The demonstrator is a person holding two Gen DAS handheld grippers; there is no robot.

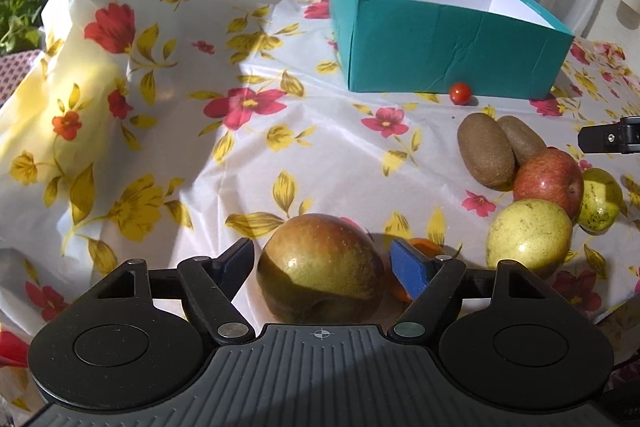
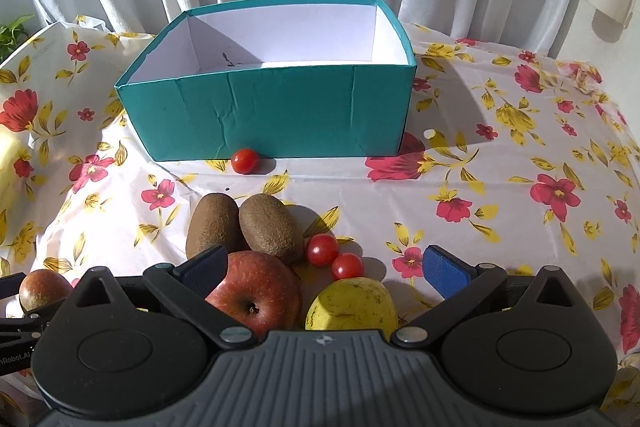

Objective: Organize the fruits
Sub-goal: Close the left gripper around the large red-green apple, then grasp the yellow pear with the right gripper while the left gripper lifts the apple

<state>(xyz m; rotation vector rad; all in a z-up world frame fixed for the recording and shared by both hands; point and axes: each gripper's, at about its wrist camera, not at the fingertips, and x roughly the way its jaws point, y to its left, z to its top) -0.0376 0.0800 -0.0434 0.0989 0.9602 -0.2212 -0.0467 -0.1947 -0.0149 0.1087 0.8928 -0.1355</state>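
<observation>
Down near the front edge of the worktop (image 1: 320,155), sitting right between the left fingers (image 1: 410,269): a big brownish-green fruit (image 1: 320,267). Fingers looking spread, one blue pad hanging just beside each flank, not visibly squeezing it yet. Fruit resting on the floral cloth, well apart from the teal box (image 1: 440,59) standing toward the back edge.

Worrying mostly about these:
- Slipping. Being round and glossy, probably squirting forward or rolling if pinched below or off its widest part.
- Clipping the neighbour. Seeing something small and orange (image 1: 426,247) tucked just behind the right-hand pad, so possibly getting nudged or trapped against the fruit when closing.
- Snagging the loose, wrinkly cloth and dragging it, maybe setting the cherry tomato (image 1: 460,93) by the box wall rolling.
- Bruising, if squeezing too hard.

Meanwhile, over the pile further right along the front: right fingers (image 2: 446,271) also standing wide apart, hovering above the red apple (image 2: 256,299) and a yellow-green fruit (image 2: 352,303), pinching nothing. Also risking the two grippers bumping, working this near each other.
</observation>
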